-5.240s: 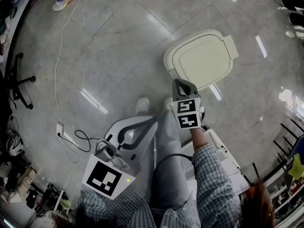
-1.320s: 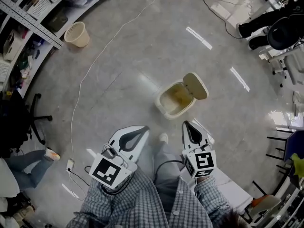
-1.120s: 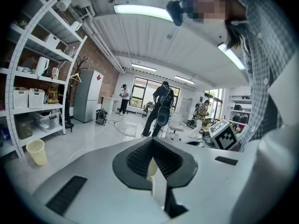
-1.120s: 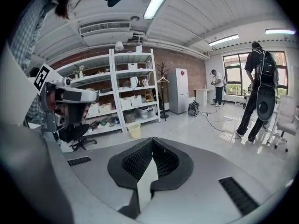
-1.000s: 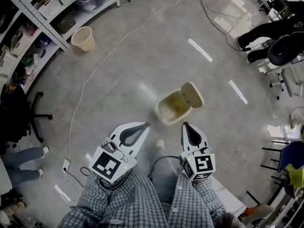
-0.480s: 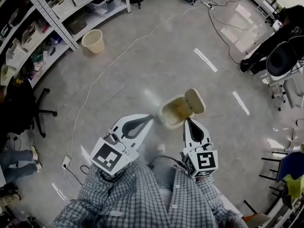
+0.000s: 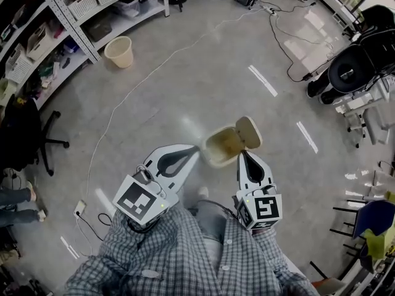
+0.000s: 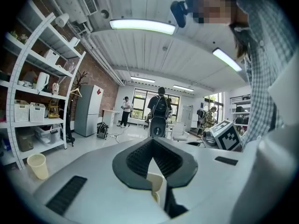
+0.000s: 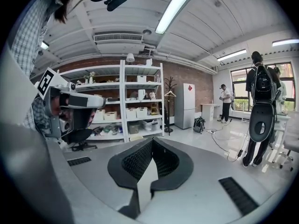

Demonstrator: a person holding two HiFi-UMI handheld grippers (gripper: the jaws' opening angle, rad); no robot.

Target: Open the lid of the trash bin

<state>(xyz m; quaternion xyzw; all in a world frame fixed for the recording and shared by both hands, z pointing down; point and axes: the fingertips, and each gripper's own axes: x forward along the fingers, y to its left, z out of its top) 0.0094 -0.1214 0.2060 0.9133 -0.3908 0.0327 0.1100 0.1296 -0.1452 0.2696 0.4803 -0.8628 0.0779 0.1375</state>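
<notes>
Markings: each gripper carries a cube with black-and-white square patterns, left cube (image 7: 137, 202) and right cube (image 7: 260, 209); no lettering can be read on anything in view.
Trash bin: small cream trash bin (image 7: 215, 160) on the grey floor (image 7: 185, 73), seen from above just past both gripper tips and between them.
Lid: lid (image 7: 249, 132) stands raised at the bin's far right edge, so the yellowish inside shows.
Left gripper: left gripper (image 7: 196, 150) points at the bin's left corner; its dark fingers (image 8: 140, 160) meet at the tips and hold nothing, with a sliver of cream bin showing in the gap behind them.
Right gripper: right gripper (image 7: 242, 155) has its tip over the bin's near right edge in the head view; its fingers (image 9: 135, 162) are also closed at the tips, with nothing held.
Contact: cannot tell from above whether either tip touches the bin.
Open room: bare floor lies far and left of the bin.
Edges: shelving (image 7: 68, 11) and a woven wastebasket (image 7: 120, 52) stand far left, well apart from the bin; a white cable (image 7: 114, 113) crosses the floor to the left; a black chair (image 7: 352, 66) stands far right.
</notes>
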